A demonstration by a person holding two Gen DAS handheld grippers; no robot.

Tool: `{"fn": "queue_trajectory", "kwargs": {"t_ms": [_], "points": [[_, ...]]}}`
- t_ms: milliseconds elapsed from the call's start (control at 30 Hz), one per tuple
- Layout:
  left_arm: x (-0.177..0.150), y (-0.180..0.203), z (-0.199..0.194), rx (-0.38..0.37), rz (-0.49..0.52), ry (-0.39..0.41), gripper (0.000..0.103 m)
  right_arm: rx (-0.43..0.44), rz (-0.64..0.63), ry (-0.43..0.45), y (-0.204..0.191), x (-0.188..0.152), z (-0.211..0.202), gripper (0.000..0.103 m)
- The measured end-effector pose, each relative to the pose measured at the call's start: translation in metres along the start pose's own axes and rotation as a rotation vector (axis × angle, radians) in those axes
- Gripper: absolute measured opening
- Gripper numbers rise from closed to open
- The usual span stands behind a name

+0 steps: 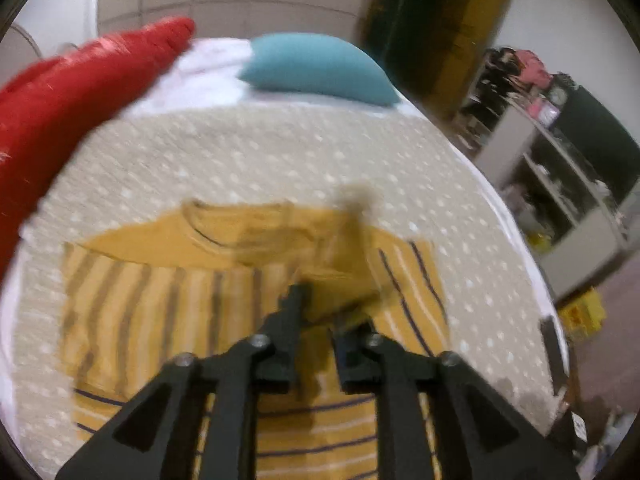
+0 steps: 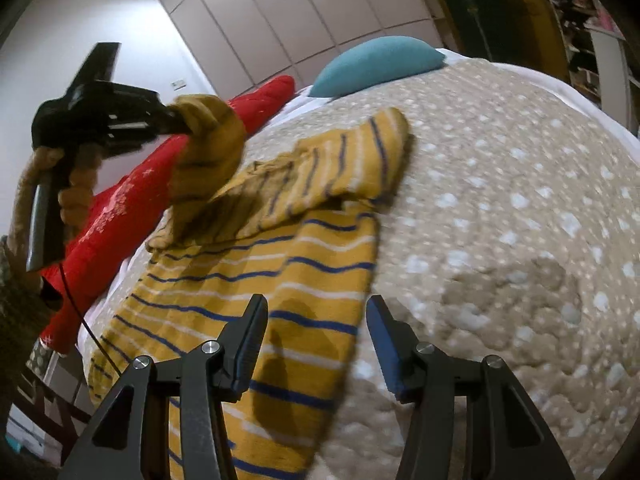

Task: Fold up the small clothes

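A small mustard-yellow shirt (image 1: 168,292) with dark blue and white stripes lies on the beige dotted bedspread (image 1: 260,160). My left gripper (image 1: 320,304) is shut on the shirt's right sleeve (image 1: 344,272) and holds it lifted over the body of the shirt. In the right wrist view the left gripper (image 2: 176,120) shows at upper left with the sleeve (image 2: 208,148) bunched in its tips. My right gripper (image 2: 316,320) is open and empty, hovering above the shirt's striped lower part (image 2: 256,280) near its right edge.
A teal pillow (image 1: 316,66) and a red quilted cushion (image 1: 72,92) lie at the head of the bed. Shelves with clutter (image 1: 560,128) stand to the right of the bed. A white wardrobe wall (image 2: 280,20) is behind.
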State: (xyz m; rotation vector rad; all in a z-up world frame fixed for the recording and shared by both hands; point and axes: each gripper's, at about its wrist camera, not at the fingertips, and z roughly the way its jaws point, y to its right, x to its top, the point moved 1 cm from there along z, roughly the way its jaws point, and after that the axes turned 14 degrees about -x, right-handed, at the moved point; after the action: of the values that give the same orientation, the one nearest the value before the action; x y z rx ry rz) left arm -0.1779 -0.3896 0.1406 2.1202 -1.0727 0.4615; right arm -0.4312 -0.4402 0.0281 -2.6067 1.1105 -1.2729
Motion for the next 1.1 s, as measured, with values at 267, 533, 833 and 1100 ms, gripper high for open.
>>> {"fn": "queue_trajectory", "kwargs": {"t_ms": [267, 533, 833, 1100], "points": [[-0.028, -0.038, -0.058, 0.211, 0.049, 0.142, 0.072, -0.001, -0.006, 0.001, 0.002, -0.001, 0.006, 0.056], [-0.113, -0.107, -0.067, 0.384, -0.096, 0.102, 0.072, -0.096, -0.099, 0.035, -0.012, -0.014, 0.016, 0.06], [-0.205, -0.088, -0.059, 0.4, -0.142, 0.072, 0.081, -0.168, -0.143, 0.074, -0.024, -0.02, 0.019, 0.062], [-0.216, -0.073, -0.129, 0.35, -0.151, 0.179, 0.082, -0.203, -0.169, 0.106, -0.029, -0.024, 0.02, 0.063]]}}
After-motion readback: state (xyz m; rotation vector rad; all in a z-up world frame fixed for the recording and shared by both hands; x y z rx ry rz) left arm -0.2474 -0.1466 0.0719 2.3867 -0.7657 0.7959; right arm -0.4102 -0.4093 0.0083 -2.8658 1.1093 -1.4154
